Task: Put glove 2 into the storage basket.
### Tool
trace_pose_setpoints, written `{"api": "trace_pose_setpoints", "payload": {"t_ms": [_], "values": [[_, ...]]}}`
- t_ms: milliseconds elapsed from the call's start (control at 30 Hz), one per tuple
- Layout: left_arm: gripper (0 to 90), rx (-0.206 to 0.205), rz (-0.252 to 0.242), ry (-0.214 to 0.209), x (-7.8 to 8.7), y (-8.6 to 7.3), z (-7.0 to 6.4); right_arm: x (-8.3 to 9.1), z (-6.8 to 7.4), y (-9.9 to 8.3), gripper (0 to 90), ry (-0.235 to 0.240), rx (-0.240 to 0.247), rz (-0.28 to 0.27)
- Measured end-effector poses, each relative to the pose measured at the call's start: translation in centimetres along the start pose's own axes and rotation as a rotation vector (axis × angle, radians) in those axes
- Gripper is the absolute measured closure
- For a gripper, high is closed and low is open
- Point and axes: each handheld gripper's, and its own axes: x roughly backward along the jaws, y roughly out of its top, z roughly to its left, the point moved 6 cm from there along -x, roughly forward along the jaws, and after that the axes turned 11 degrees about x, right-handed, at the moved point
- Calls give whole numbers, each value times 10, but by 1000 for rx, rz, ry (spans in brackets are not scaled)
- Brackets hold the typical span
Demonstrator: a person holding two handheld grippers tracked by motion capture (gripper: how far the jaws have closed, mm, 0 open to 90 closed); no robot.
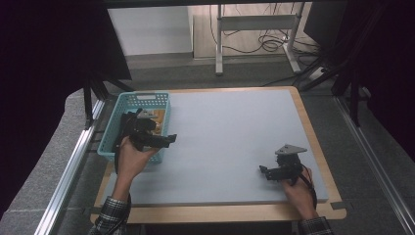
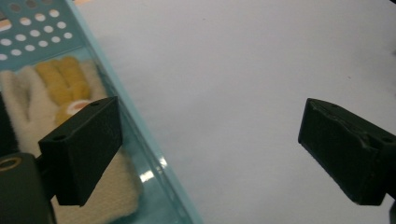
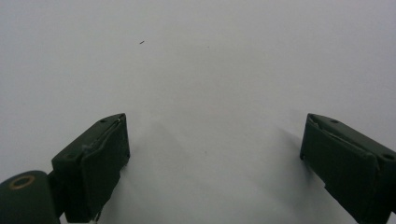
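My left gripper [image 1: 169, 139] hangs with its jaws spread wide and nothing between them. The turquoise basket's [image 2: 135, 135] rim runs under my left-hand jaw, and beyond that jaw, inside the basket, lies a cream knitted glove [image 2: 28, 107] with yellow fingers. Under my other jaw is bare grey desk [image 2: 243, 93].

My right gripper [image 1: 264, 171] sits low over the desk [image 3: 201, 70], well apart from the basket, jaws equally wide and empty.
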Motion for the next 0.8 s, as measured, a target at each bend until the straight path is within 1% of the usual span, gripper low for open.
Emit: {"api": "trace_pose_setpoints", "payload": {"t_ms": [67,200,300,333,400,600,767,800], "values": [[61,-6,-1,-4,0,-1,-2,0,0,0,78,0,-2,0],[51,-18,-5,-32,-3,-6,-11,0,0,0,78,0,-2,0],[42,-37,4,-49,-7,-10,-17,0,0,0,78,0,-1,0],[39,-47,5,-58,-10,-12,-22,0,0,0,78,0,-1,0],[36,-51,5,-61,-11,-13,-24,0,0,0,78,0,1,1],[32,-82,6,-75,-17,-17,-36,0,0,0,78,-1,-1,0],[30,-89,4,-82,-20,-19,-40,0,0,0,78,-1,0,0],[30,-96,6,-85,-22,-21,-42,0,0,0,78,-1,0,0]]}}
